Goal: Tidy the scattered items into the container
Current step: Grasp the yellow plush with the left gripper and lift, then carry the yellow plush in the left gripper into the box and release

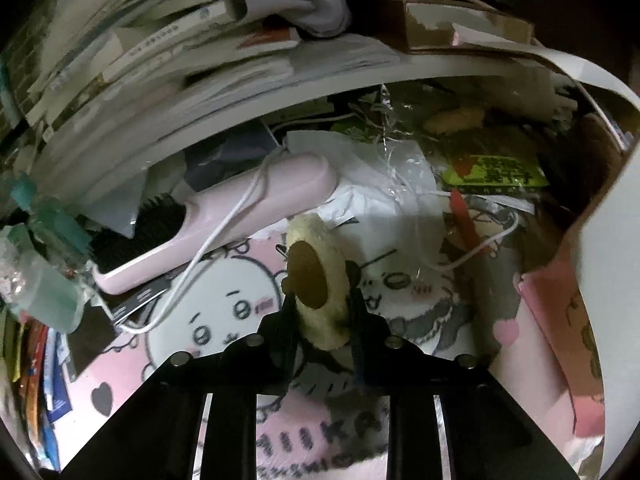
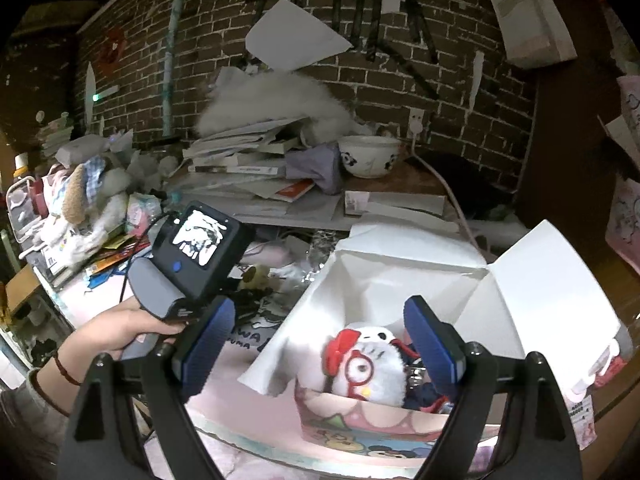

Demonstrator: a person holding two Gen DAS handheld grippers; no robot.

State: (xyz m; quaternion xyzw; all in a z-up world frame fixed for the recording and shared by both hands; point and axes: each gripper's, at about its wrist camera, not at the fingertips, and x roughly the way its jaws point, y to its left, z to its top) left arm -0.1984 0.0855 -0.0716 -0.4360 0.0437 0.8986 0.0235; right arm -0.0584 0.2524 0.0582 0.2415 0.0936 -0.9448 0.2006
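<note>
The left hand-held gripper (image 1: pixel 320 300) is clamped on a roll of tape (image 1: pixel 318 286). The roll stands on edge between the two pads, with its brown cardboard core facing about 10 o'clock in the left wrist view and its pale outer band running from 12 to 6 o'clock. It appears to sit just above the pink cartoon-printed mat (image 1: pixel 224 320) on the counter; contact with the mat cannot be confirmed.

The container, a white box (image 2: pixel 400 280) with its flaps folded open, is seen from the right wrist camera. It lies directly ahead of the right hand-held gripper (image 2: pixel 326 344), whose jaws stand wide apart with nothing pressed between the pads. A white plush toy with red glasses (image 2: pixel 366 364) already lies inside the box.

In the right wrist view the left unit, held by the person's hand (image 2: pixel 120 332), sits at about 9 o'clock from the box opening. The controlling relation is therefore lateral: the held roll lies left of the container, and the box's tall white wall (image 1: pixel 612 280) rises at 3 o'clock in the left wrist view. The left hand carries the load; transfer would likely require clearing that wall first.
</note>
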